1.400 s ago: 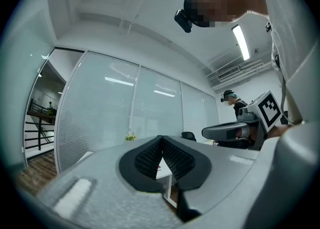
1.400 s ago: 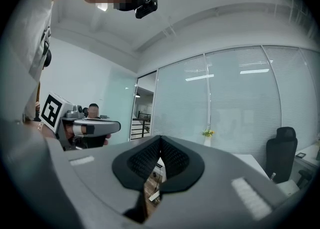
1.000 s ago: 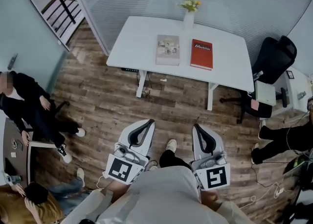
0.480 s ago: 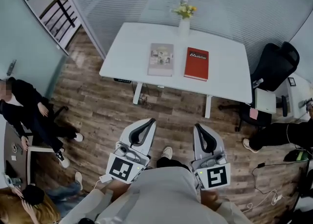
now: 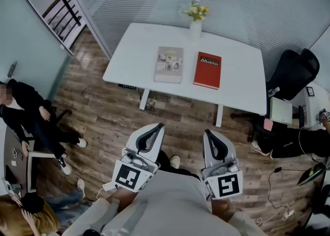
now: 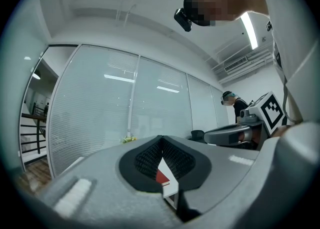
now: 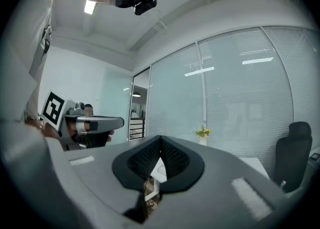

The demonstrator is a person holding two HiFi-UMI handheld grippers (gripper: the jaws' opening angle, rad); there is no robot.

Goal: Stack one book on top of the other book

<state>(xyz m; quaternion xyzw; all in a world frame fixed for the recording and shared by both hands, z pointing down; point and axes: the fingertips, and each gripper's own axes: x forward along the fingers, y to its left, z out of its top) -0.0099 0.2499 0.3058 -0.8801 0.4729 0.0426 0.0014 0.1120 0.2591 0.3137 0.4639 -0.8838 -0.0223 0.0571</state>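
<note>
1. Red book (image 5: 207, 70) is lying at the grey book's (image 5: 169, 65) three o'clock on the table (image 5: 129, 57), seemingly not touching it.
2. Left gripper (image 5: 154, 130) and right gripper (image 5: 208, 135) are pointing towards twelve o'clock, jaws closed and empty, well short of the table.
3. Nothing is stacked yet; approaching, grasping and placing are all waiting.

On the surface (image 5: 237, 78) ahead of me, the left book (image 5: 169, 65) and right book (image 5: 207, 70) lie side by side, apart. The vase (image 5: 195, 28) stands behind them; a chair (image 5: 291, 72) sits to the right.
</note>
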